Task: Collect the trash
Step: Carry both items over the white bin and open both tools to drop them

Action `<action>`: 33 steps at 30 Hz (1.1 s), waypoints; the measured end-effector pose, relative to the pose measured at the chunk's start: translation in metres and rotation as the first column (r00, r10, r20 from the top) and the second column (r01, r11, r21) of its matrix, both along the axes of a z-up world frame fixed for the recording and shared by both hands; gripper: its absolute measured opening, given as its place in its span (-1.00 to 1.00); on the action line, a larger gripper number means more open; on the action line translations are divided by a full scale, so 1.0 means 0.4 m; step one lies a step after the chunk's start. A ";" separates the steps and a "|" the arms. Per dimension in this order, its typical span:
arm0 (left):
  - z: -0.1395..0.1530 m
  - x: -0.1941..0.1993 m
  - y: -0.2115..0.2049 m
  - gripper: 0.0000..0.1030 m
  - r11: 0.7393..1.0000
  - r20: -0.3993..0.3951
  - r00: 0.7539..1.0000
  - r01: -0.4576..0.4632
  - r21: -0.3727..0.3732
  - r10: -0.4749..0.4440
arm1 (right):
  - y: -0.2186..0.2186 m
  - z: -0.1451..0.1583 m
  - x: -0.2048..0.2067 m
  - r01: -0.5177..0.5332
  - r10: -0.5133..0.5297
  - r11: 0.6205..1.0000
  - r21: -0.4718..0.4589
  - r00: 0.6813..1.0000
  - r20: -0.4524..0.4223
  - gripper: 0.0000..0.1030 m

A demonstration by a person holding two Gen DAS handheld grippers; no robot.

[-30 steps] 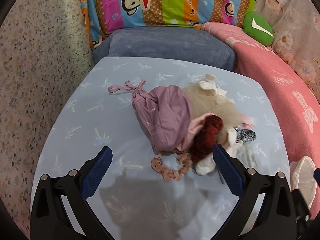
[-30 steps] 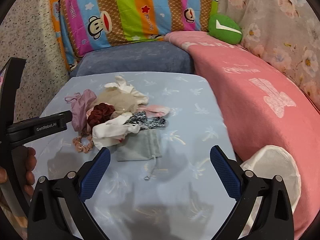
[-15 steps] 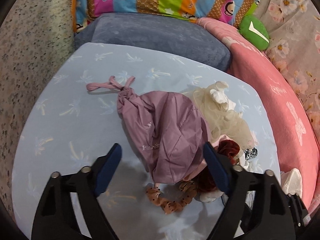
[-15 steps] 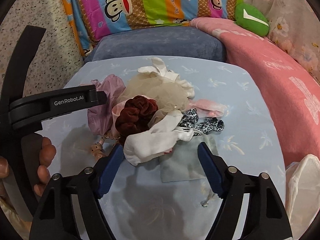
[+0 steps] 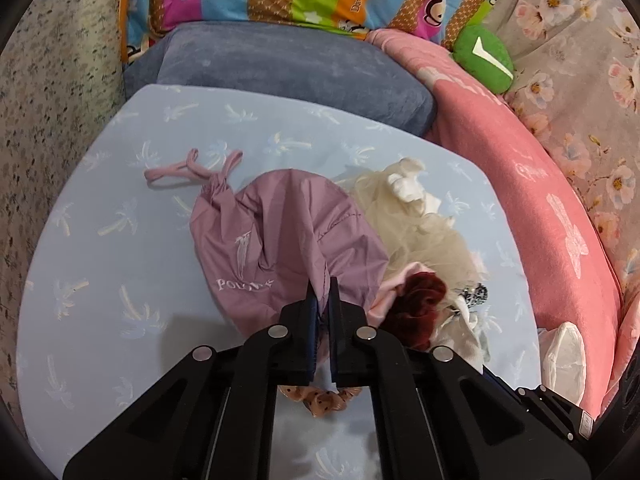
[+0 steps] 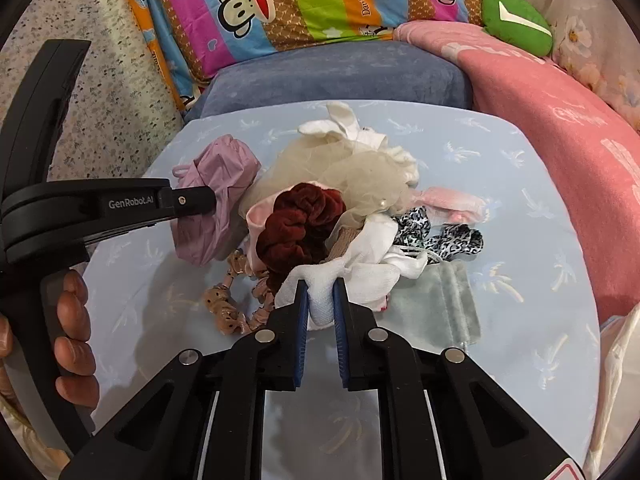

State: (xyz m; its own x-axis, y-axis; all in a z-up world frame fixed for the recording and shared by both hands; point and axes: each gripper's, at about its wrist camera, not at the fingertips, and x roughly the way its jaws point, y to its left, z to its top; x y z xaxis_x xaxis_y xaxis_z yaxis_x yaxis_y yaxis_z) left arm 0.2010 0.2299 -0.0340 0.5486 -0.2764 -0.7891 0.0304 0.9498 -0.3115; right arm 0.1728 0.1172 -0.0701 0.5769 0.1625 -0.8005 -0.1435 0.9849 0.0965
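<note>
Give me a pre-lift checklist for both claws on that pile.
1. Left claw pinching the purple drawstring bag: ok, its jaws have just closed on a fold.
2. Right claw pinching the white cloth: ok, jaws just closed with cloth between them.
3. White cloth free of the pile: not ok, it lies tangled with the dark red scrunchie and leopard-print piece.
4. Purple bag free of neighbours: cannot tell, the beige tulle touches its edge.
5. White plastic bag open to receive: cannot tell.
</note>
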 end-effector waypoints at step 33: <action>0.286 -0.247 -0.440 -0.94 0.935 0.247 0.905 0.356 0.004 -0.345 | -0.462 0.302 -0.301 0.304 -0.325 0.945 0.120 0.911 0.255 -0.79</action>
State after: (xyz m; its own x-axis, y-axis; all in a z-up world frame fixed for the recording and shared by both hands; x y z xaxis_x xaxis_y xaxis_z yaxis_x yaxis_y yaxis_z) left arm 0.1021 0.0539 0.0804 0.5815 -0.5145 -0.6302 0.4375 0.8508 -0.2910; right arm 0.0524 -0.0678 0.0509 0.7986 -0.0086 -0.6018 0.1417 0.9745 0.1740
